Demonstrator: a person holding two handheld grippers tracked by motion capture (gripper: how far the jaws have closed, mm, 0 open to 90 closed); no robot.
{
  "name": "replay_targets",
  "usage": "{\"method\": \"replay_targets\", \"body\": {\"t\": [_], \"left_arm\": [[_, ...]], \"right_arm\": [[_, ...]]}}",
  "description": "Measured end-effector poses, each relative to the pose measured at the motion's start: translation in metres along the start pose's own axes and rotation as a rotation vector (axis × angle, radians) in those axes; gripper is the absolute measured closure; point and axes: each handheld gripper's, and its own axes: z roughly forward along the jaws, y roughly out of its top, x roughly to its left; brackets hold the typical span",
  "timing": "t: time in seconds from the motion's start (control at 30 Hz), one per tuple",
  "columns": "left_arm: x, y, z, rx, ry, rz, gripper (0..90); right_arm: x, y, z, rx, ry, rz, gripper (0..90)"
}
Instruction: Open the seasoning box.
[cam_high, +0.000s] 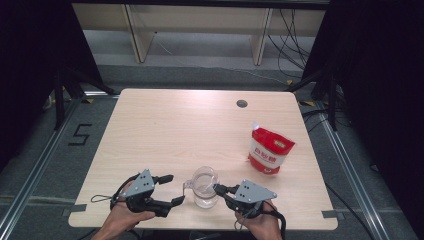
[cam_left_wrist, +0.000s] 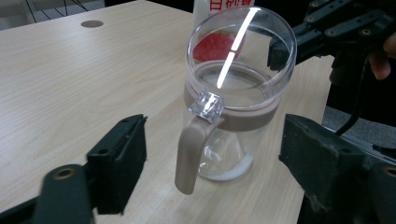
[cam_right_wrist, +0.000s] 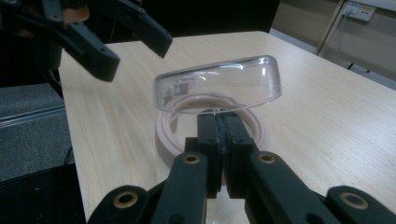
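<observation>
Overhead, pale wood table (cam_high: 165, 130), grey floor (cam_high: 200, 62), dark curtains (cam_high: 35, 60)

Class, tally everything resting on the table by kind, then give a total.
Clear jug: 1
Red and white bag: 1
Total: 2

The right hand-held gripper (cam_right_wrist: 223, 122) pinches the clear jug's rim (cam_right_wrist: 219, 86) on the table (cam_right_wrist: 327, 121).

Clear glass jug (cam_high: 204, 186) with tan band and handle, upright near bench front edge, white residue at the bottom.
</observation>
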Motion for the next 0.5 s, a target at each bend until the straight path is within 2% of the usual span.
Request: {"method": "replay_targets", "body": {"t": [0.03,0.1,0.2,0.23,0.27,0.3,0.43,0.47,0.5], "left_arm": [[0.0,-0.002,-0.001,-0.005,0.009,0.002,15.8],[-0.002,-0.007,-0.003,-0.005,0.027,-0.027,14.7],[-0.001,-0.013,-0.006,0.008,0.046,0.004,14.6],[-0.002,-0.015,-0.007,-0.005,0.062,-0.016,14.6],[-0.001,-0.017,-0.007,-0.021,0.091,-0.018,14.6],[0.0,-0.021,-0.01,-0.007,0.109,-0.024,14.6],[0.002,-0.025,-0.011,-0.001,0.112,-0.018,14.6],[0.001,-0.027,-0.011,0.02,0.119,-0.009,14.6],[0.001,-0.029,-0.01,0.018,0.11,-0.007,14.7]], "right_arm": [[0.0,0.001,-0.001,0.006,0.004,0.001,88.3],[-0.001,0.002,0.0,-0.003,-0.003,-0.018,88.2],[0.001,0.004,-0.001,0.0,0.009,-0.002,88.1],[0.001,0.007,-0.001,0.002,0.006,-0.01,88.1],[0.001,0.007,-0.001,0.002,0.006,-0.01,88.1],[0.001,0.009,-0.002,-0.002,0.001,-0.014,88.0],[0.002,0.011,-0.002,-0.003,0.003,-0.021,87.9],[0.003,0.012,-0.001,-0.006,0.001,-0.022,87.9],[0.003,0.013,-0.001,-0.011,-0.003,-0.027,87.9]]}}
